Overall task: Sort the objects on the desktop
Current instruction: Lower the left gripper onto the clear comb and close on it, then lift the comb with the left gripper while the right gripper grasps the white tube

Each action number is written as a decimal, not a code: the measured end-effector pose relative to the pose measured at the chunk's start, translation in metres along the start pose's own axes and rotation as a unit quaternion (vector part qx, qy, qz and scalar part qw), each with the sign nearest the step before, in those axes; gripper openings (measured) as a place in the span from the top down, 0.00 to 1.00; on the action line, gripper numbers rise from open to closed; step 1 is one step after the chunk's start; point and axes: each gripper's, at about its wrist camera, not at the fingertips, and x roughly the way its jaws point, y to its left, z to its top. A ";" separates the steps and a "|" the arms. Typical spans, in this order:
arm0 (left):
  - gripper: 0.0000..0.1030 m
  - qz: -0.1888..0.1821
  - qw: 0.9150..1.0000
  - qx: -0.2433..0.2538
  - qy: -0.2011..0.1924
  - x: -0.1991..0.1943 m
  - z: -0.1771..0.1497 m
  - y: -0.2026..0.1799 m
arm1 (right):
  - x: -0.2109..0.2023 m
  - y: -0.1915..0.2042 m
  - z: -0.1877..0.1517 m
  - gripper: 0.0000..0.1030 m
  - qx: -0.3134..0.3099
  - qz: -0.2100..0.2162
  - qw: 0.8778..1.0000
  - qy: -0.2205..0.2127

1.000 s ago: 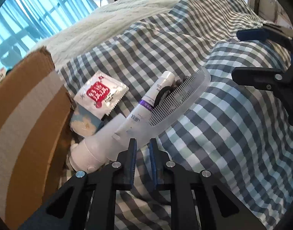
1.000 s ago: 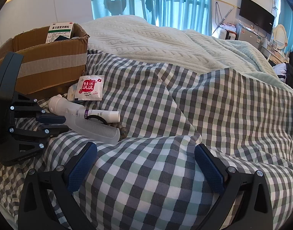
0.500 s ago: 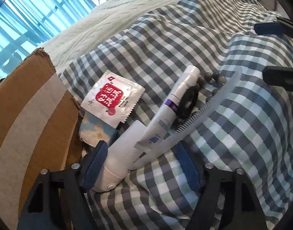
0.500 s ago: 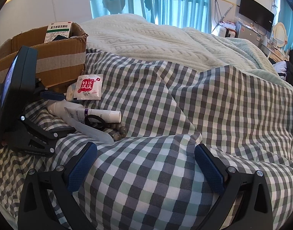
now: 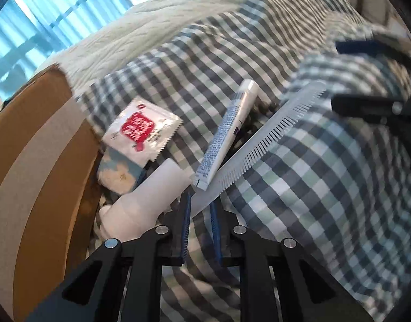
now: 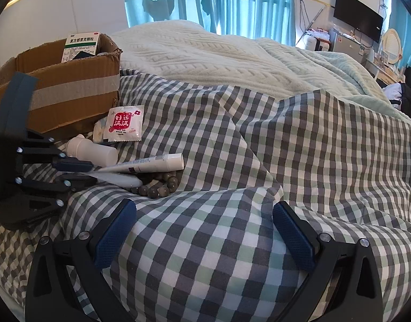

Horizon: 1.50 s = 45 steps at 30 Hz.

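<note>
At the far left a brown cardboard box (image 6: pixel 71 91) sits on the bed with a green and white medicine box (image 6: pixel 80 45) sticking up out of it. Just in front of the cardboard box, the left tool (image 5: pixel 200 209) is nearly closed, and its two blue pads pinch the handle end of a clear comb (image 5: pixel 261 142). The comb's teeth end points away toward the right. A white bottle (image 5: pixel 149 198) lies on its side right beside the left tool, touching its left finger. Behind the bottle a small blue and white pack (image 5: pixel 119 171) lies against the cardboard box, and a white packet with a red label (image 5: pixel 141 128) rests partly on top of it. A white tube (image 5: pixel 226 131) lies next to the comb, with its flat end resting on the comb near the pads. In the right wrist view a string of dark beads (image 6: pixel 162 185) lies under the tube and the tip of the comb. All of this is on a checked blanket (image 6: pixel 286 161) on the bed. The right tool (image 6: pixel 204 230) is wide open and holds nothing, with its blue pads resting on a hump of the blanket, well apart from the pile.
</note>
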 end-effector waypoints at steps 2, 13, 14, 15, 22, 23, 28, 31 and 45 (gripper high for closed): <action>0.87 -0.020 0.998 -0.056 0.000 -0.007 0.000 0.014 | 0.000 0.000 0.000 0.01 0.000 0.001 1.000 -0.001; 0.94 -0.048 0.979 -0.199 -0.009 -0.010 -0.015 0.044 | 0.001 0.005 0.014 0.01 0.022 0.060 0.998 -0.007; 0.94 -0.046 0.978 -0.203 -0.009 -0.008 -0.019 0.042 | 0.004 0.007 0.016 0.01 0.028 0.074 0.997 -0.004; 0.94 -0.045 0.978 -0.204 -0.011 -0.005 -0.019 0.042 | 0.010 0.010 0.020 0.01 0.036 0.088 0.995 0.004; 0.94 -0.035 0.978 -0.201 -0.036 -0.003 -0.020 0.036 | 0.065 0.018 0.044 0.06 0.125 0.119 0.982 0.069; 0.94 -0.033 0.979 -0.198 -0.039 -0.003 -0.020 0.035 | 0.073 0.020 0.046 0.07 0.140 0.125 0.979 0.081; 0.94 -0.031 0.979 -0.196 -0.048 -0.004 -0.022 0.033 | 0.095 0.019 0.046 0.44 0.213 0.113 0.963 0.123; 0.94 -0.029 0.977 -0.203 -0.053 -0.005 -0.023 0.034 | 0.091 0.012 0.041 0.65 0.238 0.134 0.955 0.116; 0.94 -0.030 0.975 -0.195 -0.100 -0.040 -0.036 0.015 | -0.032 -0.034 0.030 0.82 0.236 0.151 0.960 -0.016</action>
